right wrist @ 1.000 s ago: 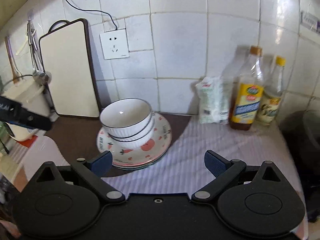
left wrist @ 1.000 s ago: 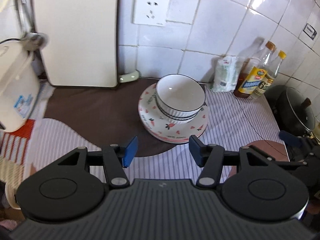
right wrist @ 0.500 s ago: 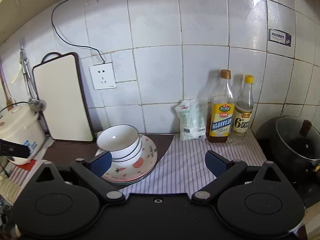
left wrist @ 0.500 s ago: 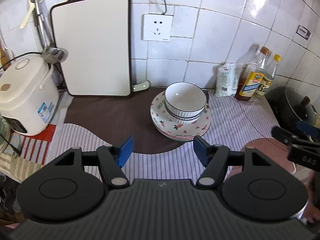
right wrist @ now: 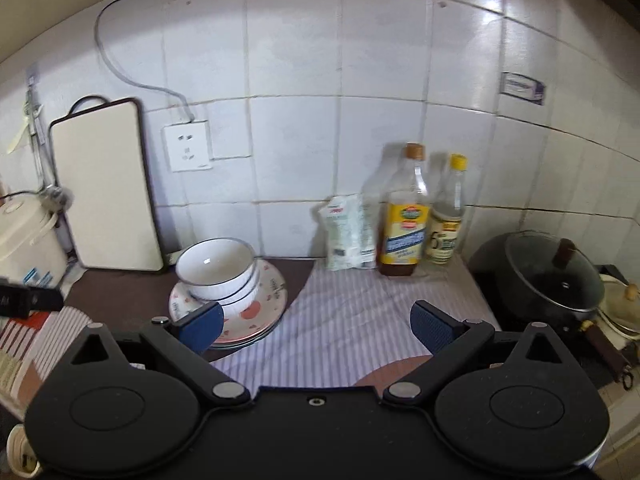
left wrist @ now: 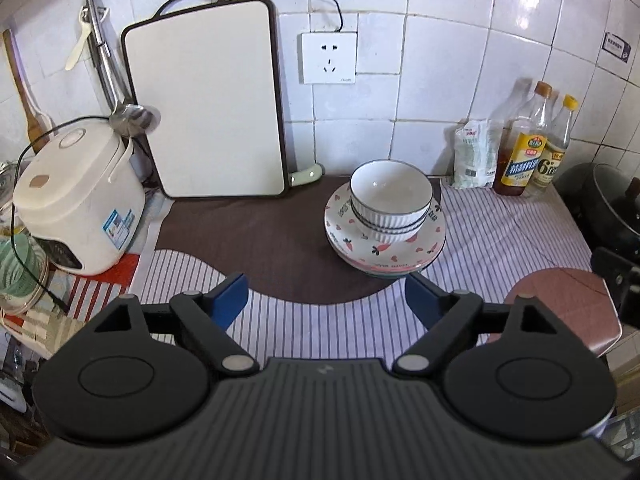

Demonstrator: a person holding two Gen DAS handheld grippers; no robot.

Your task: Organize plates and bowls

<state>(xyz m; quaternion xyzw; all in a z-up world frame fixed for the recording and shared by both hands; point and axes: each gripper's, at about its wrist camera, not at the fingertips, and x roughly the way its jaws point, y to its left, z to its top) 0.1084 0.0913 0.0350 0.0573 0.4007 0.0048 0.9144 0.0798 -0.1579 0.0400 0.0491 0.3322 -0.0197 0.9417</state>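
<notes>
Both claws are farther back from the bowls [left wrist: 391,200] and plates [left wrist: 386,248] than a moment ago, the left claw [left wrist: 326,300] has just been opening with nothing inside, the right claw [right wrist: 318,326] gapes empty, and the neat stack on the worktop [left wrist: 500,236] looks done

Two black grippers, left gripper [left wrist: 324,300] and right gripper [right wrist: 316,326], blue ribbed jaws, silver pivot screws, round housings
</notes>
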